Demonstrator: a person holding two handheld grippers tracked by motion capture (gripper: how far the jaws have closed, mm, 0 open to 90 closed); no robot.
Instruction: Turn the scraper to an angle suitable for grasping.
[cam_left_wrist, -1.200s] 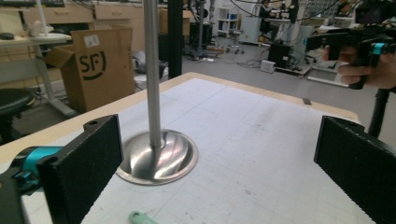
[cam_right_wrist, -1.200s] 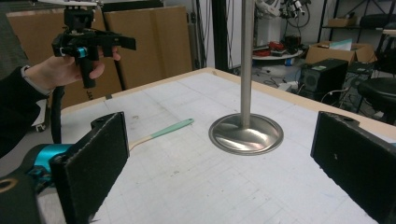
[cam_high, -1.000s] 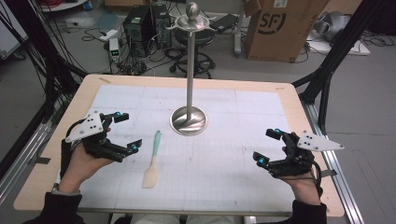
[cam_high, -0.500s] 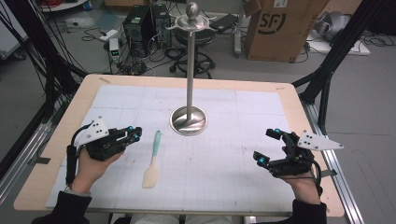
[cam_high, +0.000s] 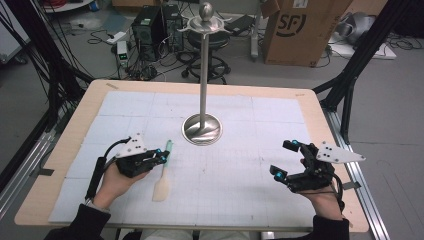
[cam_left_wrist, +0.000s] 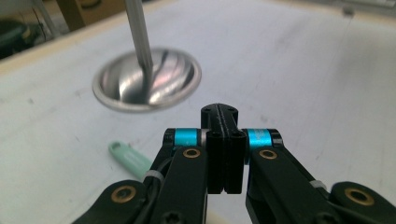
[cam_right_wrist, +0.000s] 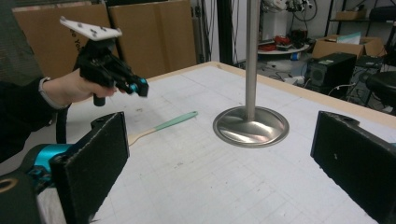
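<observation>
The work surface is a light wooden table (cam_high: 310, 107) covered by a white gridded mat (cam_high: 240, 175). It stands on a grey floor (cam_high: 395, 115) within a black metal frame (cam_high: 360, 55) whose struts slant at both sides. Behind the far edge sit a black computer tower (cam_high: 150, 25), a black swivel stool (cam_high: 212, 50) and a cardboard box (cam_high: 300, 30) printed with "SF". Loose cables (cam_high: 40, 65) lie on the floor at the left. In the right gripper view, flat cardboard sheets (cam_right_wrist: 140, 37) lean upright beyond the table. Lighting is even and indoor.
</observation>
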